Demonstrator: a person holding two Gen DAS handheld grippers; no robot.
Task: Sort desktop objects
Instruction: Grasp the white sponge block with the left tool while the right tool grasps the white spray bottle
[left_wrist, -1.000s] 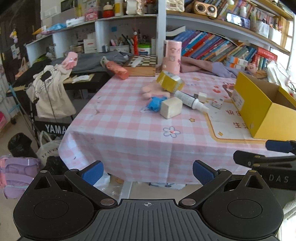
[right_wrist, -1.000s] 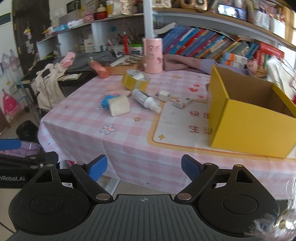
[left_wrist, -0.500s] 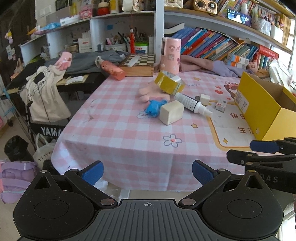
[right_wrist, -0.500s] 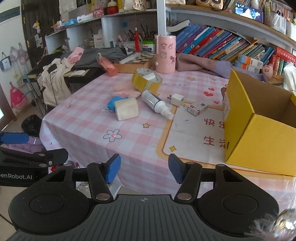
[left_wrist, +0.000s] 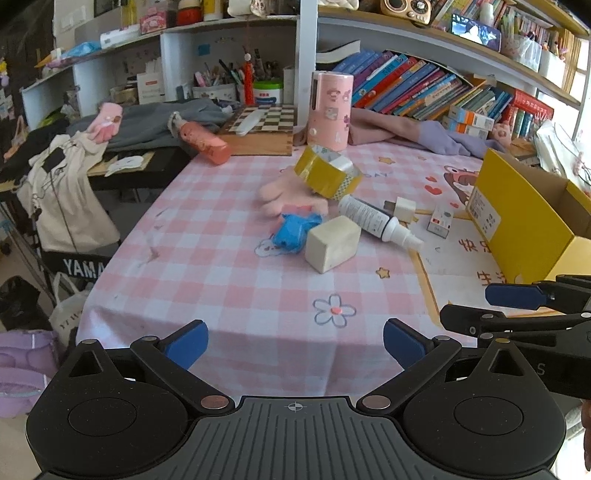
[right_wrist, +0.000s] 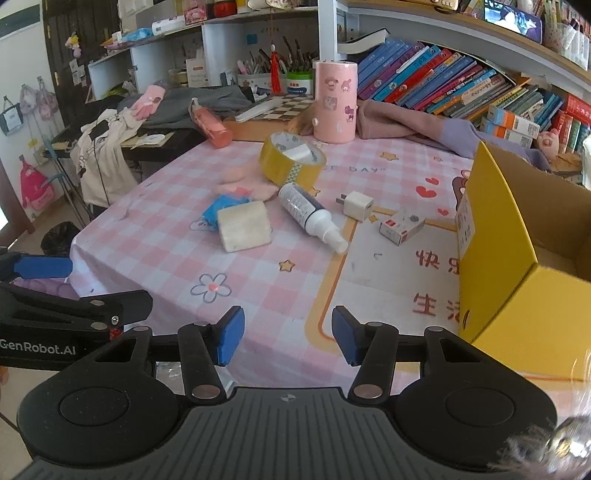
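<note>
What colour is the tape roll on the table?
Yellow tape roll, with a whitish inner core; clearest in the right wrist view.

A table (left_wrist: 221, 280) covered in a pink checked cloth stood ahead of both grippers. Ahead of them lay a cream block (right_wrist: 243, 226) touching a blue toy (right_wrist: 218, 206), a spray bottle (right_wrist: 310, 216), a white plug (right_wrist: 357, 205) and a small carton (right_wrist: 402, 226). Farther off, a yellow tape roll (right_wrist: 291, 159) leaned tilted on something pink. A yellow box (right_wrist: 517, 258) sat to the right.
</note>
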